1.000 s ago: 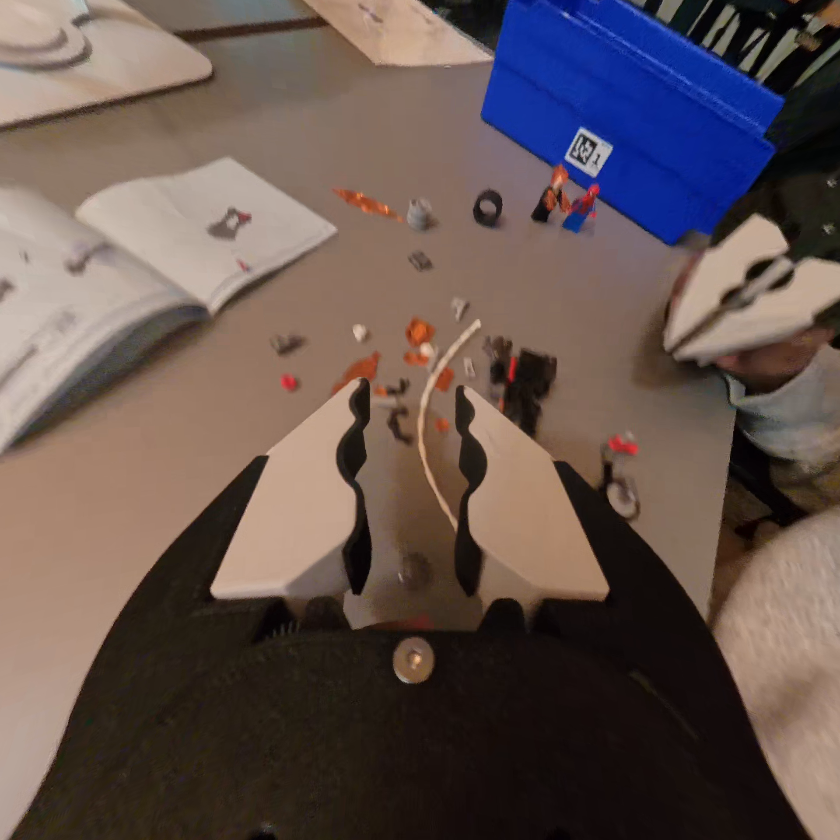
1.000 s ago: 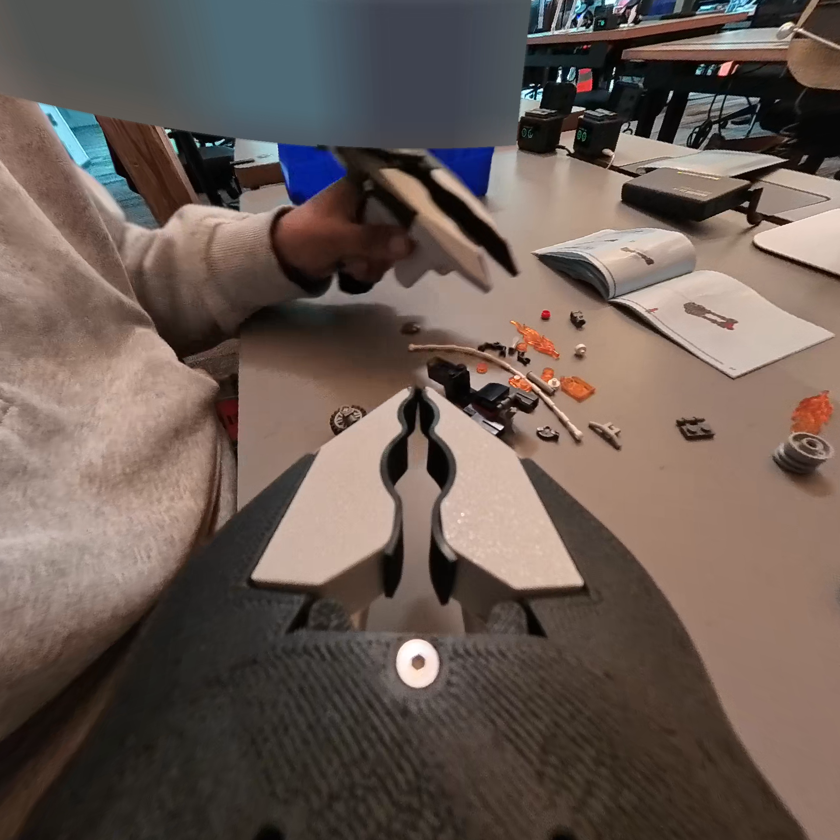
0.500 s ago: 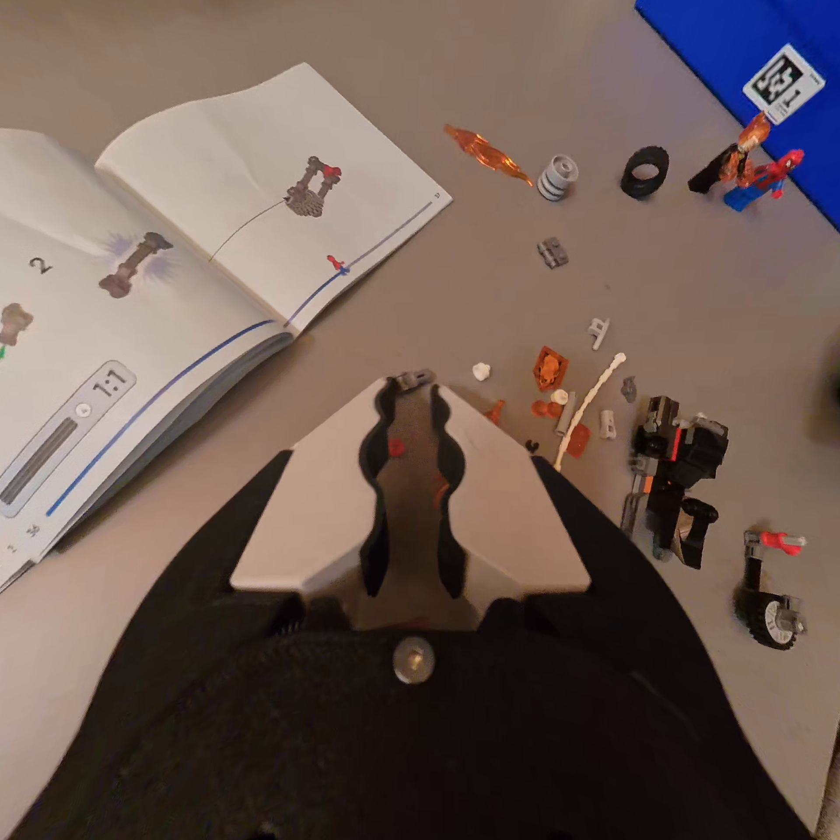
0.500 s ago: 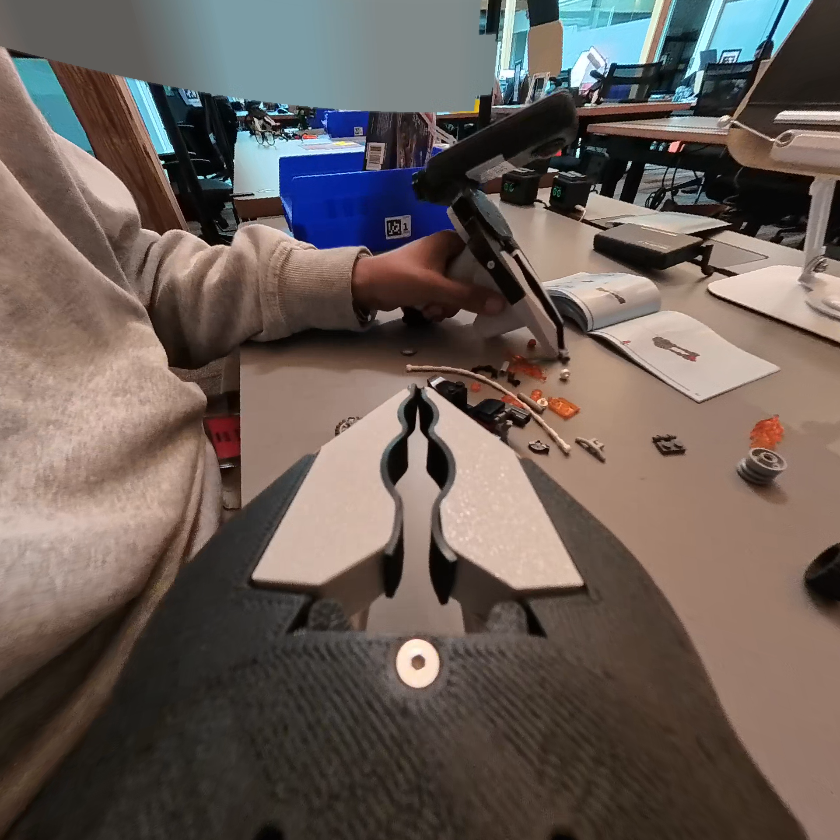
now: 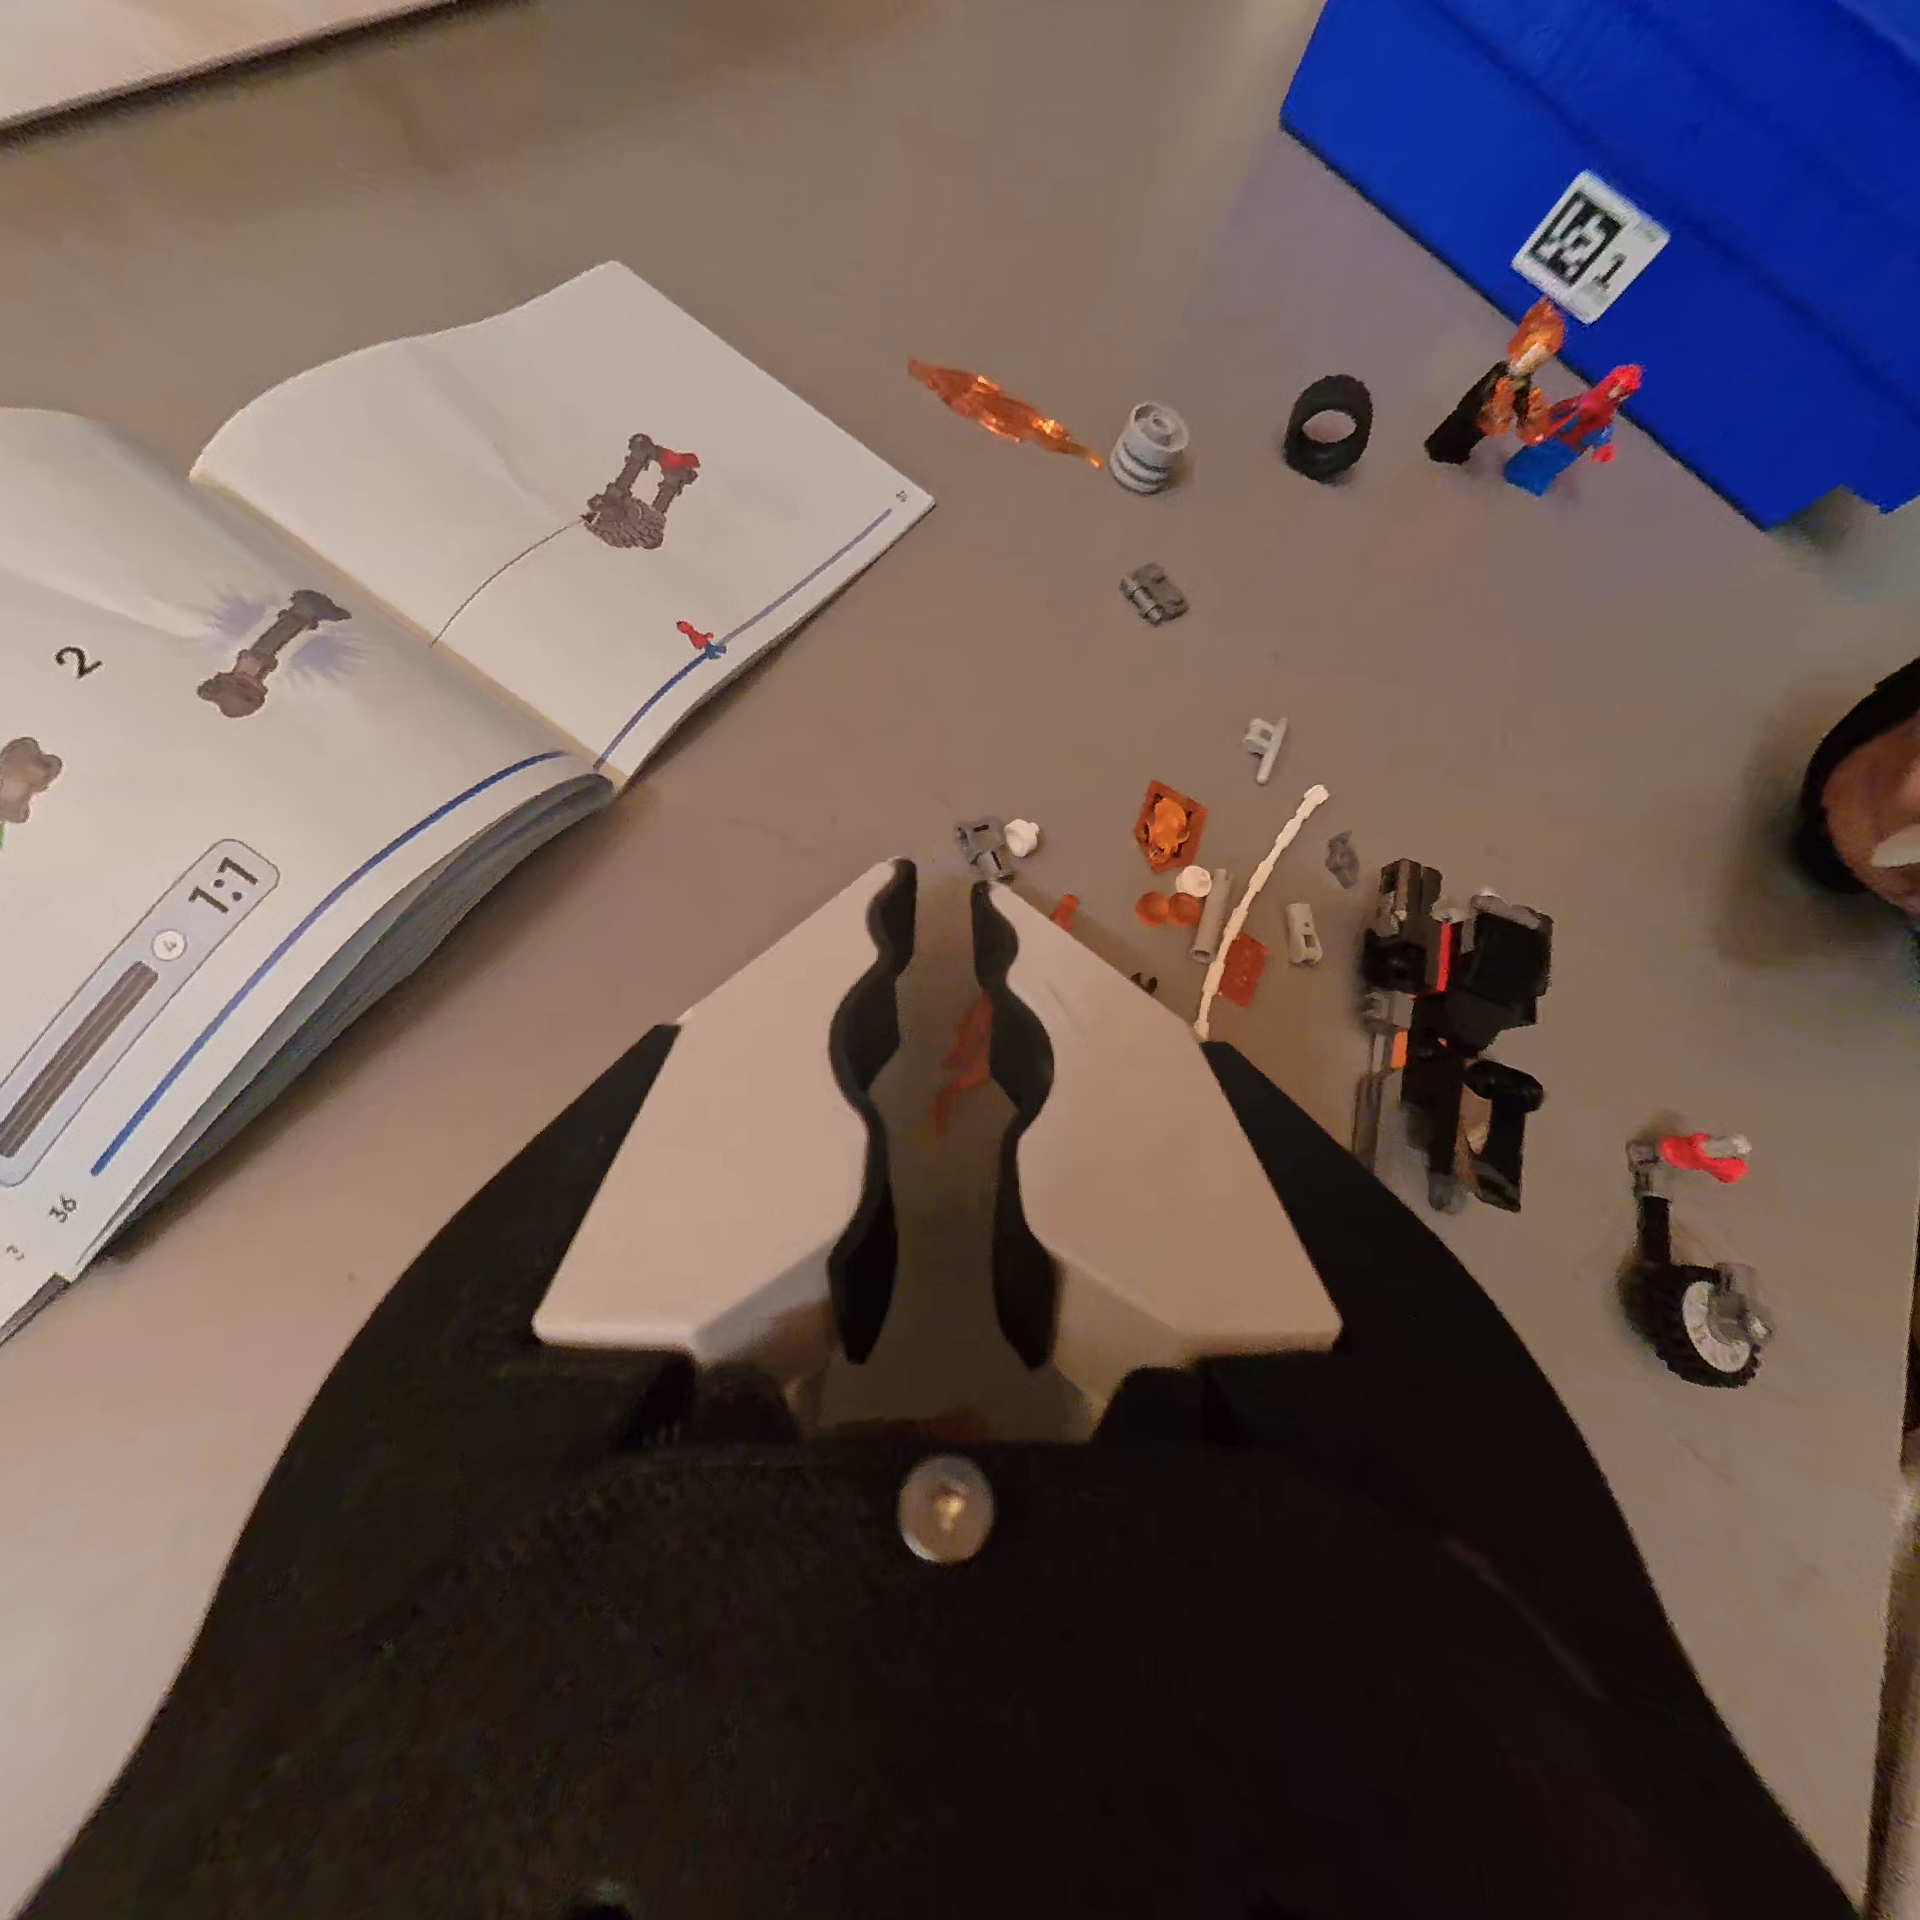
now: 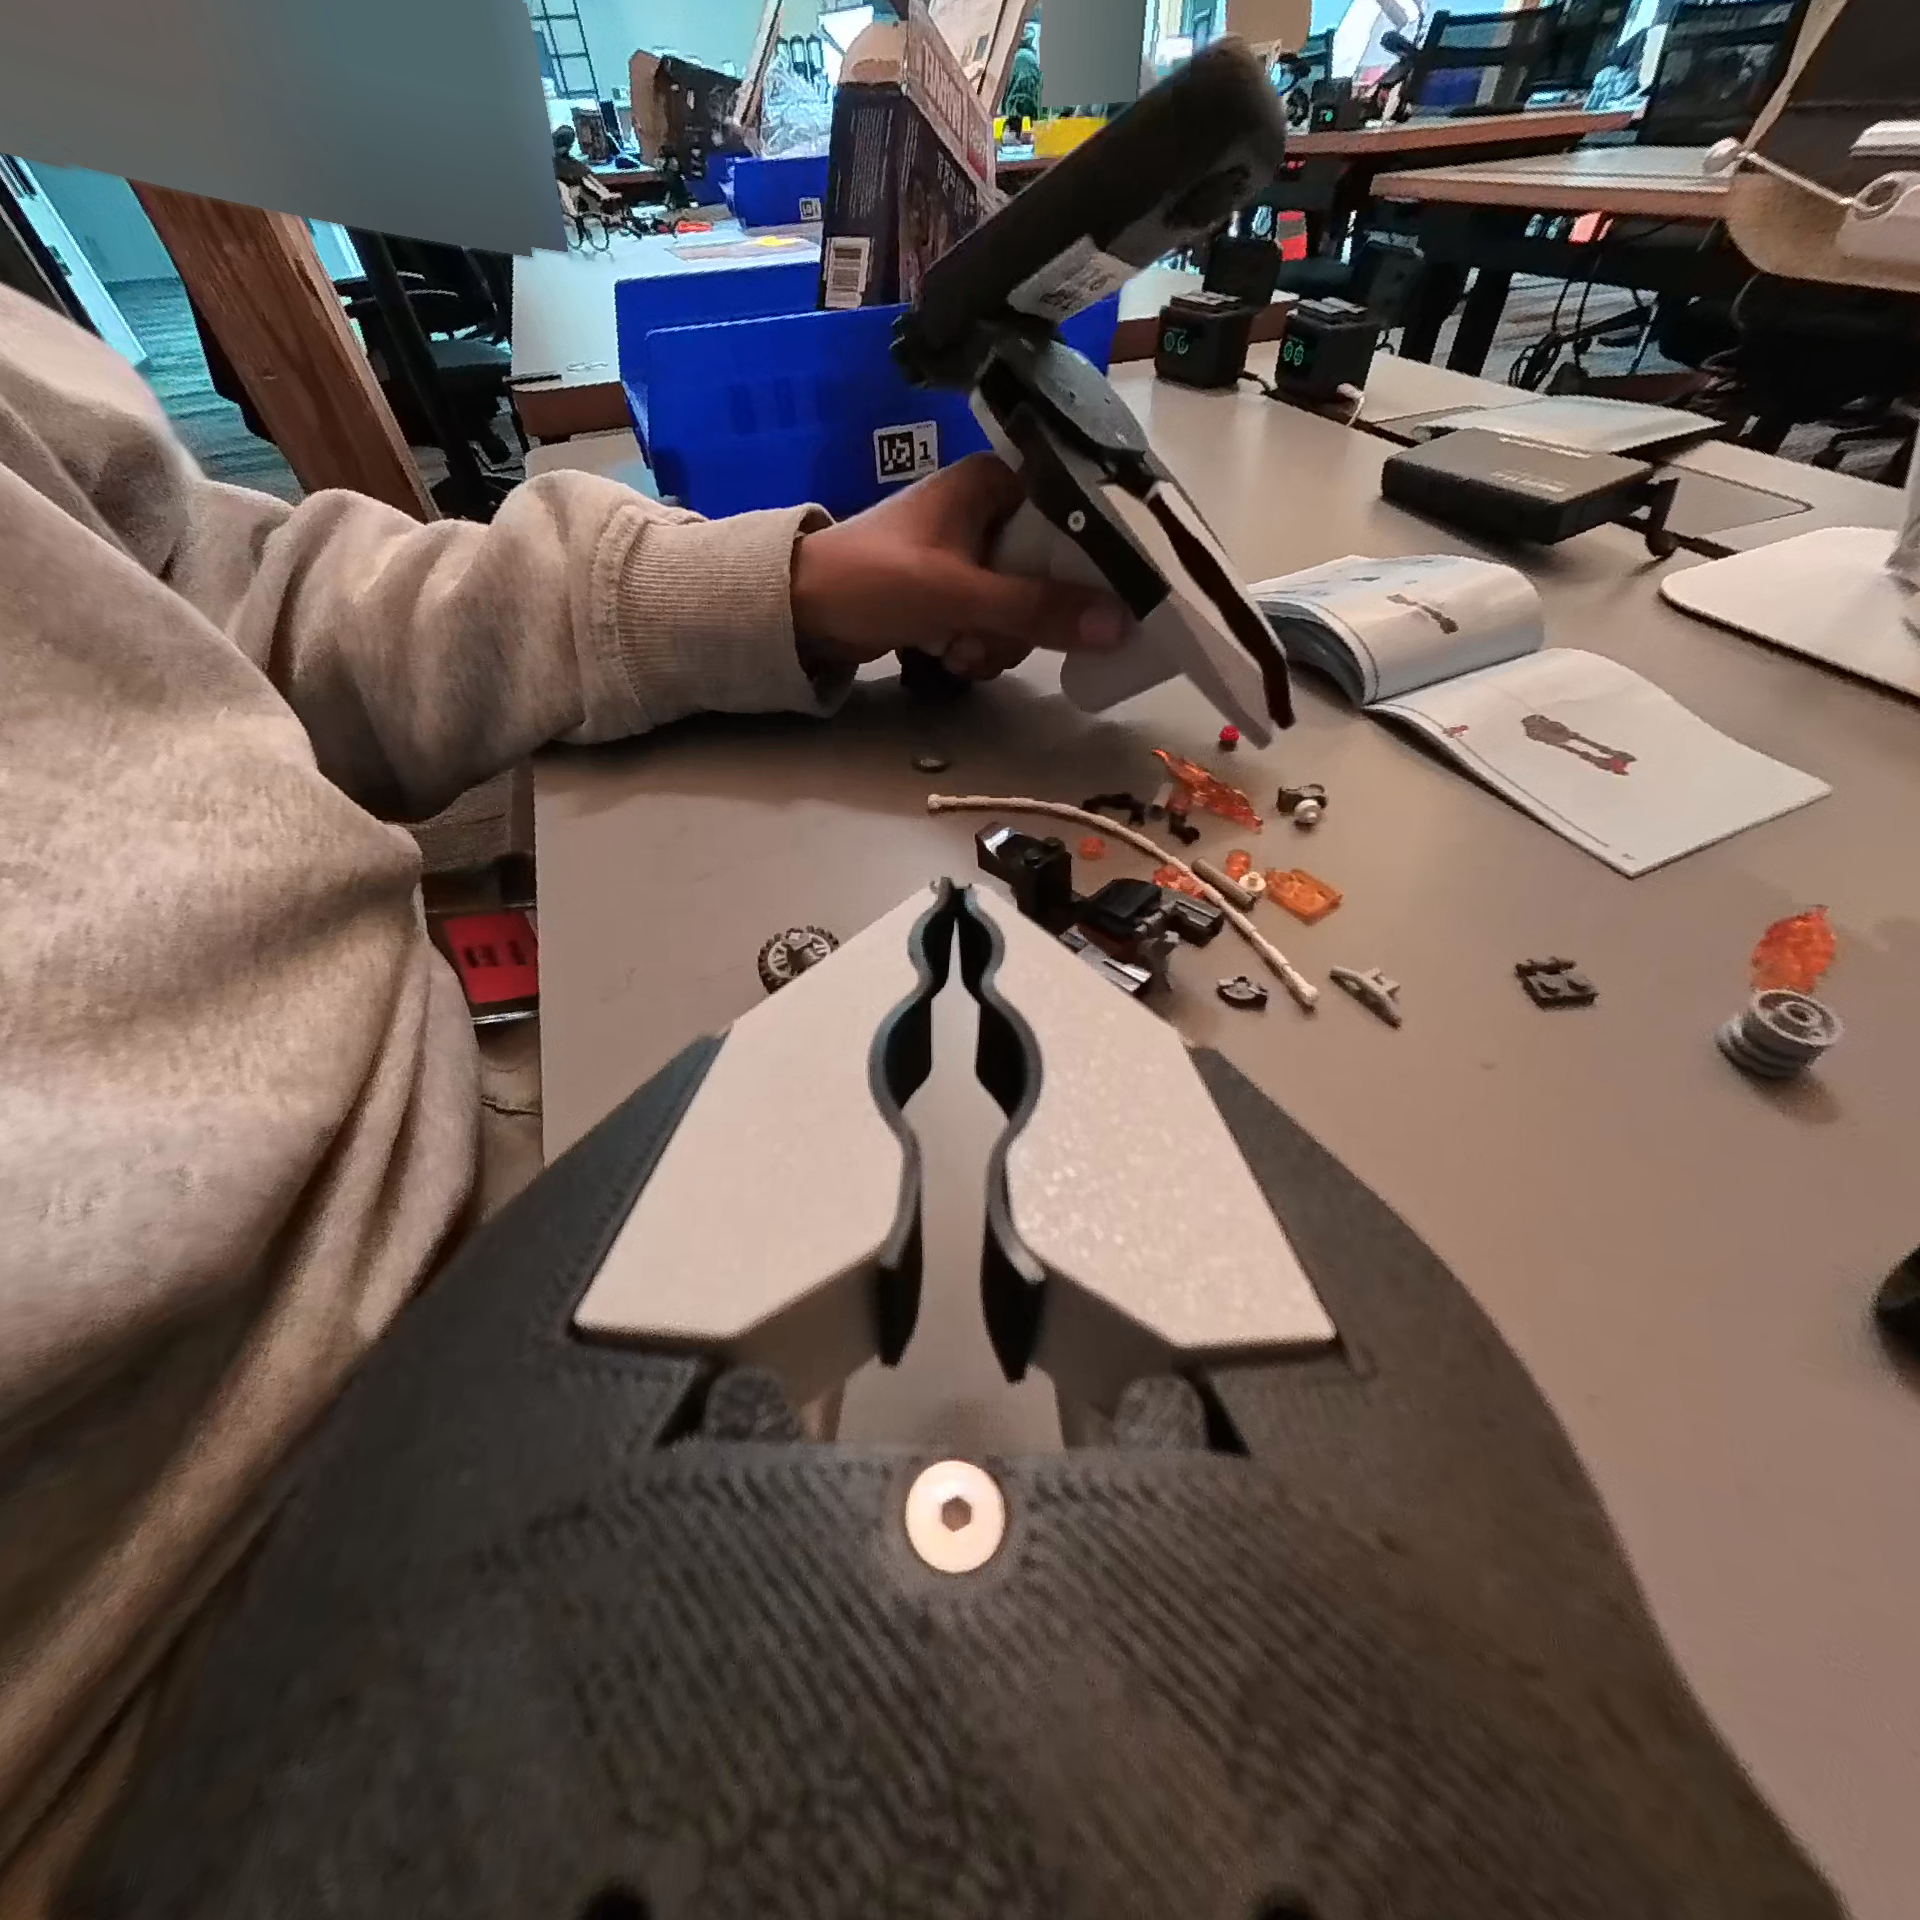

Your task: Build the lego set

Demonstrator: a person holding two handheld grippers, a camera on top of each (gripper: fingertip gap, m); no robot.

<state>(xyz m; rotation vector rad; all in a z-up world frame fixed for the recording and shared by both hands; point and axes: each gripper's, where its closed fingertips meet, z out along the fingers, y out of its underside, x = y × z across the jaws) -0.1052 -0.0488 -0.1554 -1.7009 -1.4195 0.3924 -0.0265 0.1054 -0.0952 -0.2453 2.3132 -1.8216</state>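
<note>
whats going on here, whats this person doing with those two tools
A person is building a lego set with a handheld tool in each hand. The left tool hovers, tips nearly together, over loose pieces on the grey table. A small red piece sits right at its tip, but it is unclear whether the tool grips it. The right tool is shut and empty, nearer the person's body. A half-built black model and an open instruction booklet lie nearby.
</note>
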